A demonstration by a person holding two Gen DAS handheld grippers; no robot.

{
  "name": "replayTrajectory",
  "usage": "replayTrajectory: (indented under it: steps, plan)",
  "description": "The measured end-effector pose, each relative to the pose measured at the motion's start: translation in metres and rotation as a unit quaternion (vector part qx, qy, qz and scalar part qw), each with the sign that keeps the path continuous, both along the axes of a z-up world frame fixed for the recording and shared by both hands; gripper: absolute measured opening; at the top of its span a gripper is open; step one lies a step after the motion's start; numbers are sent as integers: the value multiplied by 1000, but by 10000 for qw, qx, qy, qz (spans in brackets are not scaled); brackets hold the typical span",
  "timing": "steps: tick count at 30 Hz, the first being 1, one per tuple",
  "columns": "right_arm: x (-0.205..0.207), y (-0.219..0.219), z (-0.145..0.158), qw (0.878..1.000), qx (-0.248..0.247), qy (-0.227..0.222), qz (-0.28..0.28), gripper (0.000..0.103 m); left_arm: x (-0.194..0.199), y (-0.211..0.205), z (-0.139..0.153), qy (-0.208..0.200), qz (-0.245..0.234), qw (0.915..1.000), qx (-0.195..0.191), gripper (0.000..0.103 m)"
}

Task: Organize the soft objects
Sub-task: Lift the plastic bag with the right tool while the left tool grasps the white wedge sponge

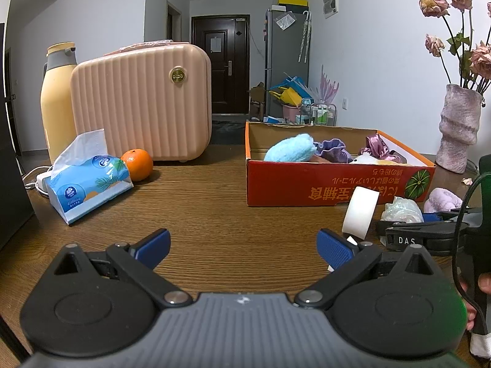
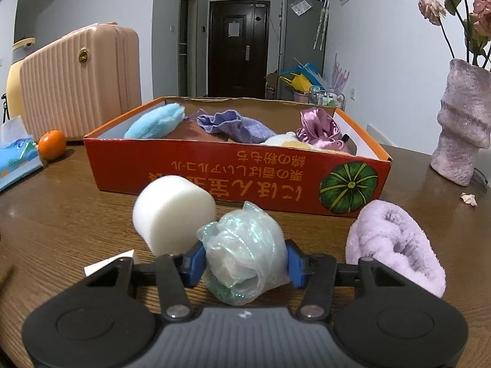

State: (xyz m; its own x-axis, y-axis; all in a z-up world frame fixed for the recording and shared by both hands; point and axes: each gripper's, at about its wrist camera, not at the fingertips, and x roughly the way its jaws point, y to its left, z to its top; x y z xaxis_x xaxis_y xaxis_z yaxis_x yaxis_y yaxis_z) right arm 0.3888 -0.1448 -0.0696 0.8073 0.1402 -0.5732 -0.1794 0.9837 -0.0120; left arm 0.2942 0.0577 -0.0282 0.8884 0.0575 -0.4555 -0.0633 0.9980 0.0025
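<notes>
1. Left wrist view: the left gripper [image 1: 244,247] hovers over the tabletop [image 1: 214,202], fingers spread wide and empty.
2. Right wrist view: the right gripper [image 2: 244,262] clamps the mesh puff [image 2: 245,251] on the tabletop before the box [image 2: 233,178]; next likely lift over the box wall.

**Right gripper clamped on a shimmery mesh pouf**

The right gripper [image 2: 245,260] presses its blue pads against an iridescent mesh pouf [image 2: 244,253] on the wooden table [image 2: 76,230]. A white foam cylinder [image 2: 172,213] stands just left, a lilac fleece bundle [image 2: 396,245] right, before the orange cardboard box [image 2: 214,171].
</notes>
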Motion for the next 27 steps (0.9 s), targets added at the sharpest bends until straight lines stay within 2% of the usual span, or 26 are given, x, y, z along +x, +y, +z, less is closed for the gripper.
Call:
replayTrajectory:
  steps: [5, 27]
  plan:
    - [-4, 0, 1, 10000, -11, -80, 58, 39, 0, 0, 0, 2, -1, 10000, 1, 103]
    - [-35, -14, 16, 9966, -101, -819, -28, 37, 0, 1, -2, 10, 51, 10000, 24, 103]
